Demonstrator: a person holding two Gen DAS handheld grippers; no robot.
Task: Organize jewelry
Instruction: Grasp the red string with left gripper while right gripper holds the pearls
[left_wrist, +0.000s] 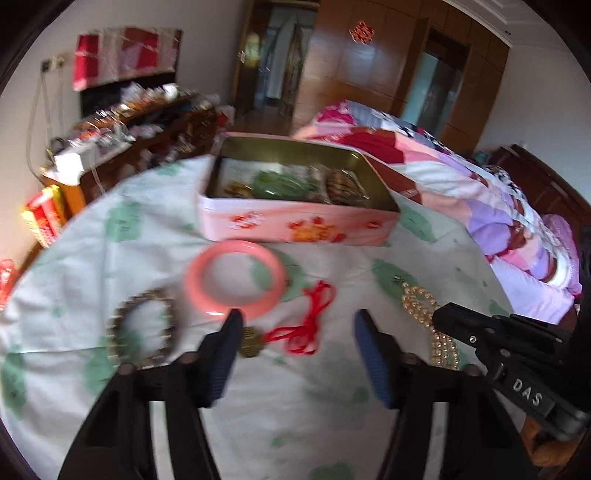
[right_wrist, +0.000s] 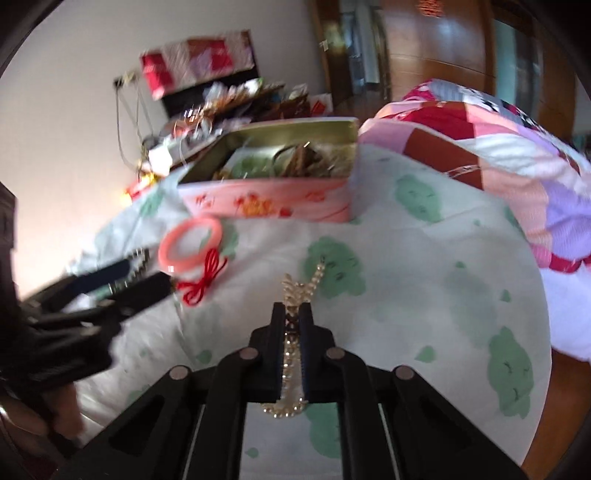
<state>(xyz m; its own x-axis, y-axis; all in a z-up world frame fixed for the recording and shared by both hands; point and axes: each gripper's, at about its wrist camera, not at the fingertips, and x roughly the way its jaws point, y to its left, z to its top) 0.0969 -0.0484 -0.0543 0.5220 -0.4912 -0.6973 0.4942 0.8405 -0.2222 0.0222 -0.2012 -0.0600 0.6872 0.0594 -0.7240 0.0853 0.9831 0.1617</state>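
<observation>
Left claw (left_wrist: 295, 325) half open, nothing between jaws. Beads (left_wrist: 142, 328) lie left of it, bangle (left_wrist: 234, 280) just ahead of its left finger, red cord (left_wrist: 306, 325) with charm between the tips. Tin (left_wrist: 299, 225) is farther ahead. Right claw (right_wrist: 294, 314) clamped shut on pearls (right_wrist: 291, 339). Likely step: lift pearls clear without dragging the cloth (right_wrist: 406, 295), carry over tin's near wall, release inside.

One tin (left_wrist: 295, 225), two bracelets (left_wrist: 236, 282) (left_wrist: 142, 332), one pearl necklace (right_wrist: 293, 332), one red-corded pendant (left_wrist: 306, 325).
</observation>
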